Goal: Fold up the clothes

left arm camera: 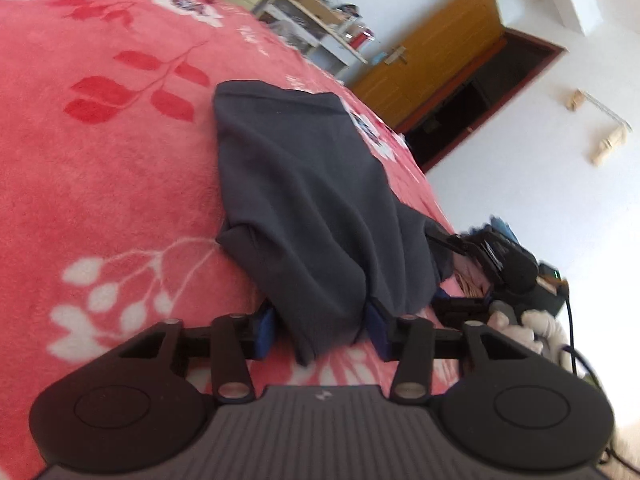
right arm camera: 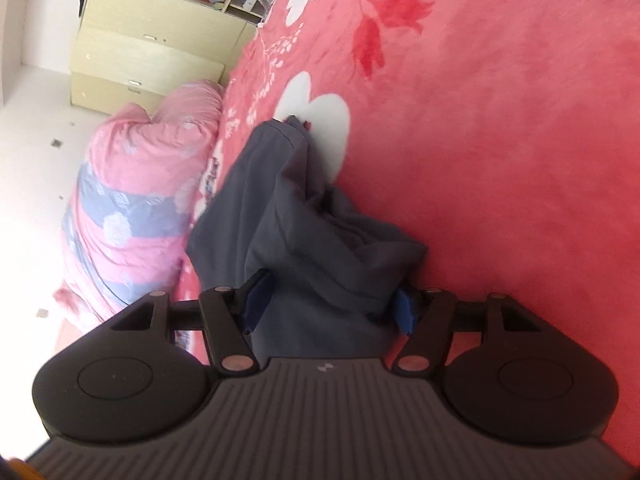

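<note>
While a bunched edge of the dark grey garment is seen between the blue pads of the left gripper, firm contact cannot be told. Grey cloth also sits between the widely spread pads of the right gripper, apparently loose. Beyond both tools, the garment is spread over the pink floral blanket; cluttered shelves are seen behind, contents blurred.

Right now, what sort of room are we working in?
Most likely a bedroom in a home. The dark grey garment lies on a bed covered by a red floral blanket, a rolled pink quilt sits at its edge, and a pale chest of drawers stands behind.
</note>
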Demonstrator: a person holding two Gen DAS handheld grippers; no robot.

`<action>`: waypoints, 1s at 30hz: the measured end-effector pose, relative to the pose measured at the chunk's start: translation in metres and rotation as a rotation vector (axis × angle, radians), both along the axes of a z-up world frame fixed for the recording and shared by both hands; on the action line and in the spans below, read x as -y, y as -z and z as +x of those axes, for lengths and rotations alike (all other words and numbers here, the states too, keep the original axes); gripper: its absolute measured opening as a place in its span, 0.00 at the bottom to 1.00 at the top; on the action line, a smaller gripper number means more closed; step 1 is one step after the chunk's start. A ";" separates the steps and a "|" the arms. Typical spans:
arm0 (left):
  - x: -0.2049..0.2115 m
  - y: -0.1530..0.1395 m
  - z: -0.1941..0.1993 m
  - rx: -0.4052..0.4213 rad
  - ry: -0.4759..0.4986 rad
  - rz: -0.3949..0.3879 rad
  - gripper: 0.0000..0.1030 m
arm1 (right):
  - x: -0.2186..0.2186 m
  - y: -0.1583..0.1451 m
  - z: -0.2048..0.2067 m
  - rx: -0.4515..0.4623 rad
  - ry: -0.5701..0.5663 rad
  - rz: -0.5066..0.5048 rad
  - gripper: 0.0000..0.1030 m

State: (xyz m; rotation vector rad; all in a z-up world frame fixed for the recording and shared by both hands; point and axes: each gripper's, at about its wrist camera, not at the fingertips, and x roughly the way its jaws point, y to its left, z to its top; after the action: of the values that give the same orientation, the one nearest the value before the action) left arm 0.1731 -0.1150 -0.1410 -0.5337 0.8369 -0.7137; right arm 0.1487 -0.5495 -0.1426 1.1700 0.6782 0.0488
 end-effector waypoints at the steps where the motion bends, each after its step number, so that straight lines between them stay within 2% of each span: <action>1: 0.001 0.001 0.003 -0.015 -0.017 -0.014 0.34 | 0.000 0.001 0.002 0.010 0.006 0.012 0.59; 3: 0.001 0.004 0.006 -0.044 -0.048 -0.038 0.09 | -0.003 0.003 0.008 0.025 0.020 0.022 0.51; 4: 0.001 0.004 0.008 -0.056 -0.061 -0.047 0.07 | -0.005 0.004 0.009 0.026 0.026 0.023 0.44; 5: 0.001 0.005 0.009 -0.066 -0.073 -0.057 0.05 | -0.007 0.004 0.011 0.027 0.032 0.026 0.21; 6: -0.002 0.001 0.007 -0.061 -0.081 -0.070 0.04 | -0.010 0.006 0.011 0.025 0.040 0.038 0.16; 8: -0.008 -0.005 0.002 -0.049 -0.095 -0.097 0.04 | -0.015 0.004 0.004 0.035 0.069 0.042 0.14; 11: -0.021 -0.025 -0.010 -0.019 -0.057 -0.133 0.04 | -0.021 -0.008 -0.018 0.081 0.094 0.075 0.10; 14: -0.040 -0.047 -0.033 0.020 0.026 -0.143 0.04 | -0.029 -0.028 -0.052 0.127 0.081 0.074 0.10; 17: -0.065 -0.062 -0.071 0.051 0.133 -0.136 0.04 | -0.037 -0.043 -0.106 0.160 0.073 0.083 0.10; 20: -0.090 -0.067 -0.113 0.068 0.235 -0.119 0.04 | -0.055 -0.040 -0.177 0.164 0.068 0.096 0.10; 22: -0.096 -0.064 -0.135 0.098 0.286 -0.042 0.05 | -0.067 -0.032 -0.219 0.147 0.047 0.077 0.13; 25: -0.094 -0.050 -0.160 0.124 0.326 0.112 0.05 | -0.072 -0.016 -0.257 0.059 0.026 -0.037 0.18; 26: -0.093 -0.044 -0.161 0.117 0.335 0.135 0.07 | -0.069 -0.015 -0.269 0.049 0.048 -0.076 0.19; 28: -0.095 -0.041 -0.163 0.111 0.338 0.162 0.19 | -0.061 -0.020 -0.289 0.074 0.098 -0.112 0.20; 30: -0.097 -0.038 -0.164 0.110 0.342 0.180 0.37 | -0.053 -0.028 -0.304 0.112 0.133 -0.156 0.23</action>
State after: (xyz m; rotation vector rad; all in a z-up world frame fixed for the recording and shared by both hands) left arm 0.0095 -0.0179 -0.1029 -0.1879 0.8892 -0.9603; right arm -0.1554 -0.4961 -0.1142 1.0518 0.4952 -0.0500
